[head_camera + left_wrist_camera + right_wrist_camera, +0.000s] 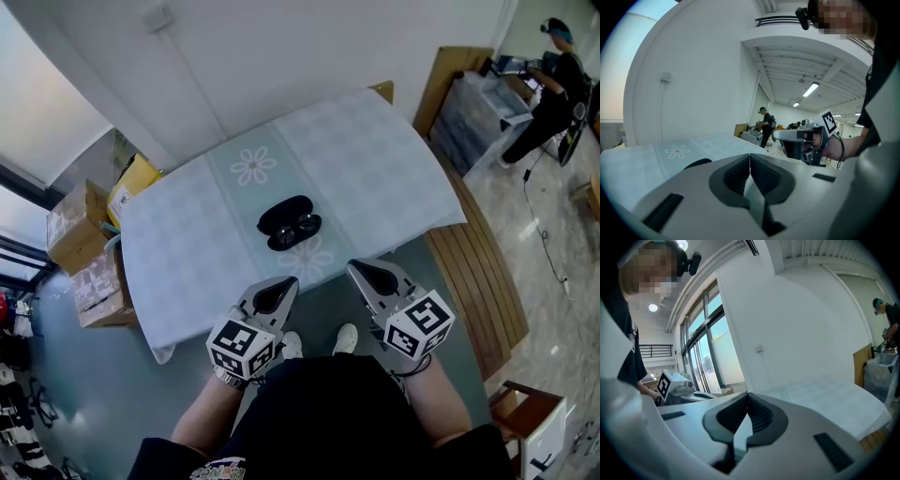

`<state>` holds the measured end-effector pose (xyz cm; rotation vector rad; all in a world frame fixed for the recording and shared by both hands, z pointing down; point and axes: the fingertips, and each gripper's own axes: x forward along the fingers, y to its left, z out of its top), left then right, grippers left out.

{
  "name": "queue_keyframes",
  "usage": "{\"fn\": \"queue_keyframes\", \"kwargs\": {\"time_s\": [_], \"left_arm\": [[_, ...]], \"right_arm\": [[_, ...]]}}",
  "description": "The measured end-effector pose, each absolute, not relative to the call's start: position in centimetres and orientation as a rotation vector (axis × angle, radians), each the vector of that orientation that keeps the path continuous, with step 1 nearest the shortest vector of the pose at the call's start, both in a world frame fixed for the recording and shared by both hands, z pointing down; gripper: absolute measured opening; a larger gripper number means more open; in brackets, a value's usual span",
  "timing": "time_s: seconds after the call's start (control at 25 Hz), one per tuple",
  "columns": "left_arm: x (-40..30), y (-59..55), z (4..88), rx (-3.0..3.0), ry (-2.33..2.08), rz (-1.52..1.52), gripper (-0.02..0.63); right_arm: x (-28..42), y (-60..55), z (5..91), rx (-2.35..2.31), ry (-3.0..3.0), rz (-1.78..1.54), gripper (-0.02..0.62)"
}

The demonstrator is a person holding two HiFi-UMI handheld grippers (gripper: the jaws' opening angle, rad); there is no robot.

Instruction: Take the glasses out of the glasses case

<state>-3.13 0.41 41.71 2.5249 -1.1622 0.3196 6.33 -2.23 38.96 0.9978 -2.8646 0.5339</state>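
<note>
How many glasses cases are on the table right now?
1. The black glasses case lies around the middle of the table, a little toward the person's edge. Nothing on the table in view could hide another.

Pale blue checked tablecloth point(375, 159), white flower motifs down centre strip. Left of it: stacked cardboard boxes point(80, 234), with yellow box point(134, 178) just beside them, near white wall point(281, 56). Small wall plate point(157, 17) high on that wall. Right of cloth: slatted wooden platform point(483, 281). Far right: person point(555, 89) in dark clothes, standing at translucent drawer unit point(469, 117). Thin cable point(546, 239) trailing across glossy floor point(572, 319). Open wooden box point(532, 427) at lower right corner.
</note>
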Motion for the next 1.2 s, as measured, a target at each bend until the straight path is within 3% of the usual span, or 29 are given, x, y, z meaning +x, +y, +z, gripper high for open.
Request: {"fn": "queue_keyframes", "kwargs": {"time_s": [1.2], "left_arm": [[1.0,-1.6,41.9,2.418,-1.388,0.354,0.029]], "right_arm": [[9.9,-5.7,39.3,0.732,-2.962,0.574,0.023]]}}
